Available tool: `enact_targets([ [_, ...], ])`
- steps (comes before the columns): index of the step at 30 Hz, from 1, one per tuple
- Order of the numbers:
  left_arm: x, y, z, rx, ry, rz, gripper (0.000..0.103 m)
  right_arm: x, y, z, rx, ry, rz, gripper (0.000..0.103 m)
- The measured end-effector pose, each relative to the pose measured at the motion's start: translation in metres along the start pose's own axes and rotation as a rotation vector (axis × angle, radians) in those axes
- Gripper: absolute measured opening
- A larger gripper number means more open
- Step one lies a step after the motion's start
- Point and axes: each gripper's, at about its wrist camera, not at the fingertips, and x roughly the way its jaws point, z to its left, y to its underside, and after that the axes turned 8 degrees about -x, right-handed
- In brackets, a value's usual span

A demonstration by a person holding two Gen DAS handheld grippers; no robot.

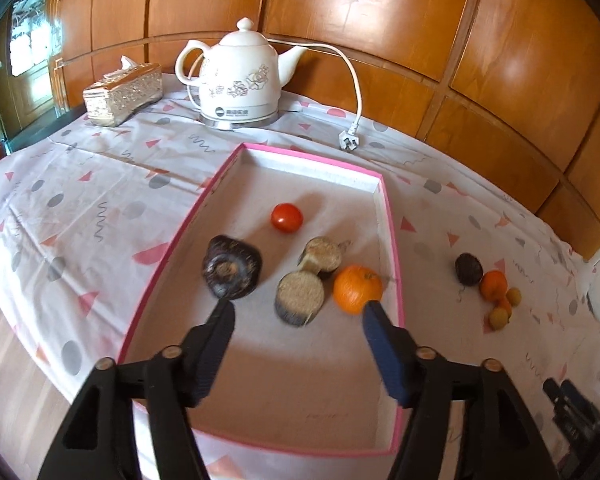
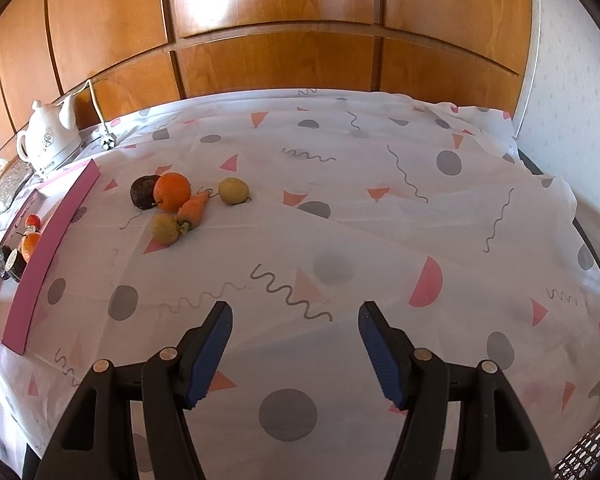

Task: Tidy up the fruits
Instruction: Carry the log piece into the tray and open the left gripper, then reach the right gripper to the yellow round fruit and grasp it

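A pink-rimmed box (image 1: 388, 216) holds a tomato (image 1: 287, 218), a dark purple vegetable piece (image 1: 231, 266), two cut eggplant-like pieces (image 1: 322, 254) (image 1: 300, 298) and an orange (image 1: 357, 289). My left gripper (image 1: 299, 308) hovers open over the box's near half, just short of these, with nothing gripped. On the cloth right of the box lie a dark round fruit (image 2: 143, 192), an orange (image 2: 172, 191), a carrot (image 2: 194, 208) and two yellowish round fruits (image 2: 233, 191) (image 2: 165, 229). My right gripper (image 2: 296, 312) stands open and empty above bare cloth, well short of that cluster.
A white electric kettle (image 1: 240, 76) stands at the back with its cord and plug (image 1: 349, 141) on the cloth. A glittery tissue box (image 1: 122, 92) sits at the back left. Wooden wall panels (image 2: 276, 68) close off the far side. Patterned cloth (image 2: 380, 220) spreads to the right.
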Motion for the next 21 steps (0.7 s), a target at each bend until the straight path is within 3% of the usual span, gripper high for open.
enact_targets([
  [21, -0.02, 0.023, 0.041, -0.099, -0.046, -0.046, 0.071, 0.001, -0.023, 0.017, -0.055, -0.067, -0.01, 0.066],
])
